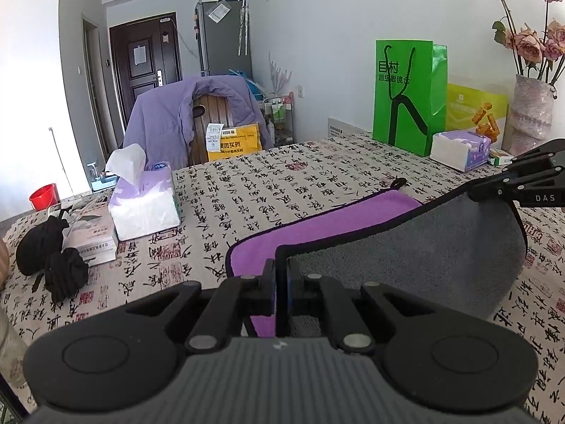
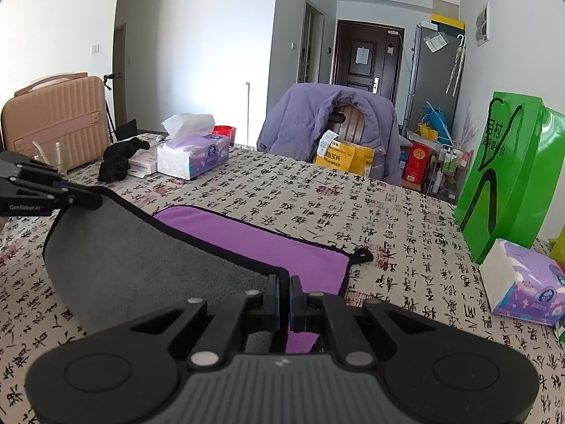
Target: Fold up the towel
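The towel (image 1: 406, 247) is purple on one side and grey on the other, with black trim, and also shows in the right wrist view (image 2: 148, 254). Its far half lies flat on the table with the purple side up. Its near edge is lifted, grey side showing. My left gripper (image 1: 281, 275) is shut on the near left corner. My right gripper (image 2: 284, 293) is shut on the near right corner. Each gripper shows in the other's view, the right one (image 1: 476, 194) and the left one (image 2: 95, 199), both at the raised edge.
The table wears a calligraphy-print cloth (image 1: 265, 183). On it stand a tissue box (image 1: 141, 208), black cloth (image 1: 53, 258), a green bag (image 1: 409, 95), a second tissue pack (image 1: 459, 148) and a vase (image 1: 529, 113). A chair with a purple jacket (image 1: 197, 116) stands behind.
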`<state>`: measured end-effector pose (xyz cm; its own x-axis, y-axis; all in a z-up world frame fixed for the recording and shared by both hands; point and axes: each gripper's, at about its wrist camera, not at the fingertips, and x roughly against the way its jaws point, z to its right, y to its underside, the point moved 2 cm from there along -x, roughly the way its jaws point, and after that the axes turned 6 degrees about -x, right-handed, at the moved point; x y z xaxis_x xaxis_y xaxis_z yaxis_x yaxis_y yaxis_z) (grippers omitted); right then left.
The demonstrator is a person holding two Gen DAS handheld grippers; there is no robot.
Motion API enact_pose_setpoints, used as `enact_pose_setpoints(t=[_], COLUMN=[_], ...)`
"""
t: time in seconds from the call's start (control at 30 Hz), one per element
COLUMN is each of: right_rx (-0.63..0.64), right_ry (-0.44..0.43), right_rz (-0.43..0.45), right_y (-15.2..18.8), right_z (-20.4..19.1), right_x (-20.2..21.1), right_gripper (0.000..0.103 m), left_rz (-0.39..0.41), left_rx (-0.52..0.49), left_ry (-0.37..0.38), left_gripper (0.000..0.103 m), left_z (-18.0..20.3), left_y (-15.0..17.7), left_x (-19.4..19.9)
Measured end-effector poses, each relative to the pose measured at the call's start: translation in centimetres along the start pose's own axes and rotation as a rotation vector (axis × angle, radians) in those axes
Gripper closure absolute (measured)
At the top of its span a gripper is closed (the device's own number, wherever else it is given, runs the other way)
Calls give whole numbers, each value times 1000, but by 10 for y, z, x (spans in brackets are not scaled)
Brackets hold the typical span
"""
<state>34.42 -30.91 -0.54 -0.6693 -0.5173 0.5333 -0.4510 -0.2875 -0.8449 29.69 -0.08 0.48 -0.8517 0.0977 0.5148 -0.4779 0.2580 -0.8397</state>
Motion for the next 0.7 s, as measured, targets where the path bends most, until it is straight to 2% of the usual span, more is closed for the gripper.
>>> enact_pose_setpoints(t=[0.7], right_rx=[19], right_ry=[7], right_rz=[-22], right_y=[-15], right_z=[12], right_x=[-31], right_gripper=[98], left_rz=[-4], left_rx=[-21], left_ry=[-1], left_gripper=[97], left_z=[-12], left_y=[-12], left_x=[-29])
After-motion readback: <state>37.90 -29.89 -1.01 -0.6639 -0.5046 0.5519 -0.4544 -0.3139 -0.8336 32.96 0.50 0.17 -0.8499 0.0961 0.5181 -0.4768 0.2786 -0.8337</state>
